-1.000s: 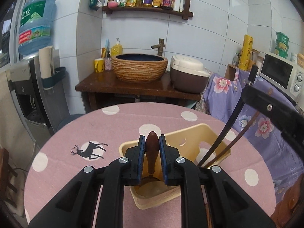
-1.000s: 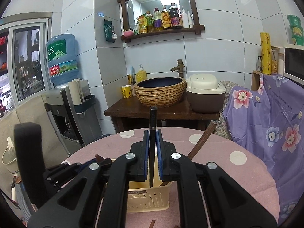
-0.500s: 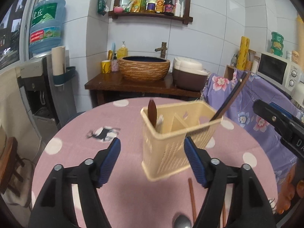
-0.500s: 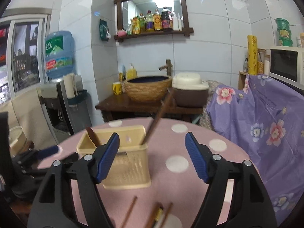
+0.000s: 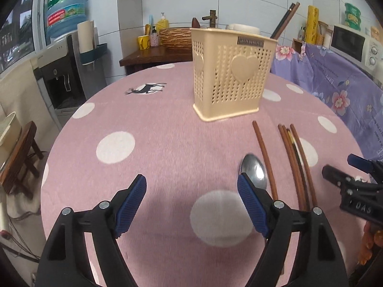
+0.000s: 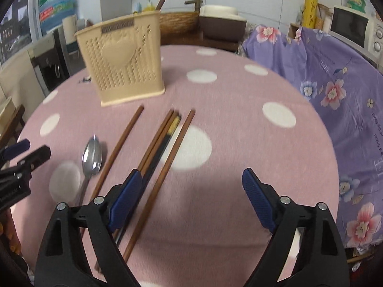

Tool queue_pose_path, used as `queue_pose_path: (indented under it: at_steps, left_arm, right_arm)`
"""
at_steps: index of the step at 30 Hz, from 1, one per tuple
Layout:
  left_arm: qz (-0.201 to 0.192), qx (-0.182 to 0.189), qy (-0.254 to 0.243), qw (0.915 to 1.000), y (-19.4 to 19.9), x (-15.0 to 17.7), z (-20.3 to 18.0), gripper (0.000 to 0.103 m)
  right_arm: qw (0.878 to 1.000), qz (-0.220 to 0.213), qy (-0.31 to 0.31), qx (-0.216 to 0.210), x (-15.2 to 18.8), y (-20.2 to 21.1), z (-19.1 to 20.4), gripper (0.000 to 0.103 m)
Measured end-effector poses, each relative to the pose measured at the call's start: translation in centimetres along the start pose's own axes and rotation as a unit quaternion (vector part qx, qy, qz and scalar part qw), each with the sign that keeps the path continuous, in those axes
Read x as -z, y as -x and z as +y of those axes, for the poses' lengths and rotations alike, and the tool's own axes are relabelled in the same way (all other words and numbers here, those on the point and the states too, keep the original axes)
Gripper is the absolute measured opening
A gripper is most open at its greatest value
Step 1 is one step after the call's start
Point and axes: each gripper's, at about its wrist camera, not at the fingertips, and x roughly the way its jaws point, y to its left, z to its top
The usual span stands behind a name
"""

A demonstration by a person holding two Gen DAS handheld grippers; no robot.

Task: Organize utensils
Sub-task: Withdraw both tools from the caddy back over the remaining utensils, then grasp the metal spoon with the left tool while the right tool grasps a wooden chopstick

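**Both grippers wide over the loose utensils**

The left gripper (image 5: 191,186) hangs with jaws spreading, nothing between them; its right pad sits just over the metal spoon (image 5: 253,171). The right gripper (image 6: 190,183) is opening too, one brown chopstick (image 6: 167,157) lying under its gap. The beige utensil holder (image 5: 231,74) stands farther back on the pink dotted tablecloth (image 5: 155,129).

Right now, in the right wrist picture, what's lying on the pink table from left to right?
Spoon → single brown chopstick → bundle of chopsticks → another single brown chopstick.
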Motion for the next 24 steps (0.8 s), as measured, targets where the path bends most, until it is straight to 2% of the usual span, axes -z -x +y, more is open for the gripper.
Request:
queue_pose_path:
  at_steps: [6, 14, 21, 24]
  left_arm:
    - [0.011, 0.004, 0.002, 0.9999, 0.0, 1.2, -0.4, 0.077]
    - [0.016, 0.01, -0.007, 0.9998, 0.1, 2.1, -1.5, 0.077]
    - [0.022, 0.009, -0.005, 0.9997, 0.1, 2.5, -1.5, 0.077]
    - [0.024, 0.012, -0.002, 0.9996, 0.0, 2.4, -1.7, 0.077]
  right_arm:
    - [0.999, 0.027, 0.017, 0.018, 2.0, -0.5, 1.4, 0.085]
    - [0.999, 0.045, 0.017, 0.02, 2.7, -0.6, 2.2, 0.085]
    - [0.998, 0.05, 0.017, 0.028, 3.1, -0.1, 0.5, 0.085]
    - [0.998, 0.053, -0.002, 0.022, 3.2, 0.0, -1.0, 0.085]
